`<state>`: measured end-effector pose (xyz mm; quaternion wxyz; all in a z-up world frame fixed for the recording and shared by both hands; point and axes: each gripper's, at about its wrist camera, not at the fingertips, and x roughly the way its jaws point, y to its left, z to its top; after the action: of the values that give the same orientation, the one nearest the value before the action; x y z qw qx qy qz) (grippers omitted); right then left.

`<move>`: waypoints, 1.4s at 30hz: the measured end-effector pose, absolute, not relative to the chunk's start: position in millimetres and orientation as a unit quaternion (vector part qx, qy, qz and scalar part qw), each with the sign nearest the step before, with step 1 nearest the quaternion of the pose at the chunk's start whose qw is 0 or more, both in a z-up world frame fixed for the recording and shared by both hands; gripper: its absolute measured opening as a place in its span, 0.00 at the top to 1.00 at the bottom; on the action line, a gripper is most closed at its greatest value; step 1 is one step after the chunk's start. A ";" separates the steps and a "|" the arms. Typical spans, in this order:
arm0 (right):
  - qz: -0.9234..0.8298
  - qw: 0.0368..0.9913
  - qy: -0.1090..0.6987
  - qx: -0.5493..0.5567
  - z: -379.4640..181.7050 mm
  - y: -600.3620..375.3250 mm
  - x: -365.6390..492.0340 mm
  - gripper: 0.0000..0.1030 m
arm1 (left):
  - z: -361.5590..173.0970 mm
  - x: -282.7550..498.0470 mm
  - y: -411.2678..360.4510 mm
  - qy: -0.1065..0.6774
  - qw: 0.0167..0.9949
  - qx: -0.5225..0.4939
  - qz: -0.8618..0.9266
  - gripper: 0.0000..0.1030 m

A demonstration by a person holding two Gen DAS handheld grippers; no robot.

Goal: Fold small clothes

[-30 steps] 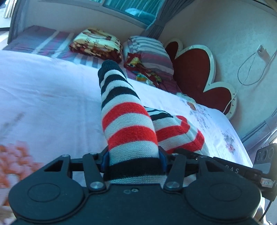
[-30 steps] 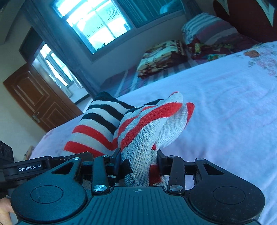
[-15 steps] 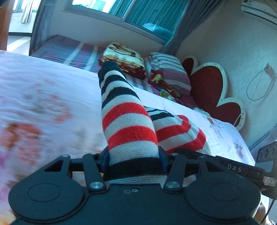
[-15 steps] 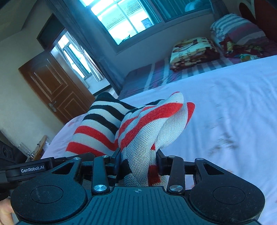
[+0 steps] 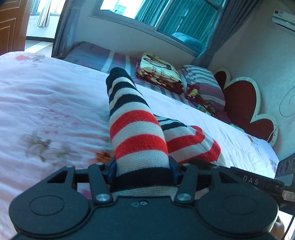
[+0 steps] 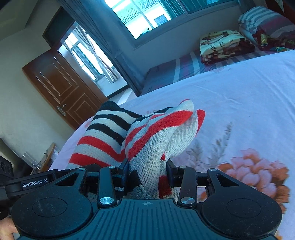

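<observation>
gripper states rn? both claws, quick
Left claw: closed on the striped knit garment.
Right claw: closed on a bunched part of the same striped knit garment.

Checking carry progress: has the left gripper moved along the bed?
Yes. The left gripper, clamping the red, white and black striped knit garment, shifted leftward; the heart-shaped red headboard slid right.

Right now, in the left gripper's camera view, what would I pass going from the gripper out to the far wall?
Left gripper → striped sock clamped in it → pink floral bedspread → folded patterned blanket → window.
</observation>
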<state>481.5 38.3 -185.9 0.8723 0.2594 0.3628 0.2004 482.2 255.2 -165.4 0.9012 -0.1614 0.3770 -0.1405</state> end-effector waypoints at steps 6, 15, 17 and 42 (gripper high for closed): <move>0.194 0.871 0.374 0.254 -209.7 50.8 496.8 0.62 | -194.5 490.8 286.9 0.389 0.897 -0.169 -0.126 0.49; 0.184 0.857 0.396 0.274 -224.7 33.8 507.1 0.56 | -204.1 492.4 299.3 0.393 0.897 -0.159 -0.120 0.40; 0.181 0.859 0.394 0.271 -218.0 31.4 506.9 0.56 | -195.7 489.5 300.0 0.390 0.900 -0.158 -0.113 0.42; 0.155 0.890 0.387 0.185 -203.3 62.9 533.1 0.59 | -188.8 512.3 294.3 0.385 0.909 -0.140 -0.069 0.43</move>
<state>533.1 62.9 -203.3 0.8901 0.1847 0.3870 0.1546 512.3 294.3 -188.8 0.9094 -0.1403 0.3854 -0.0695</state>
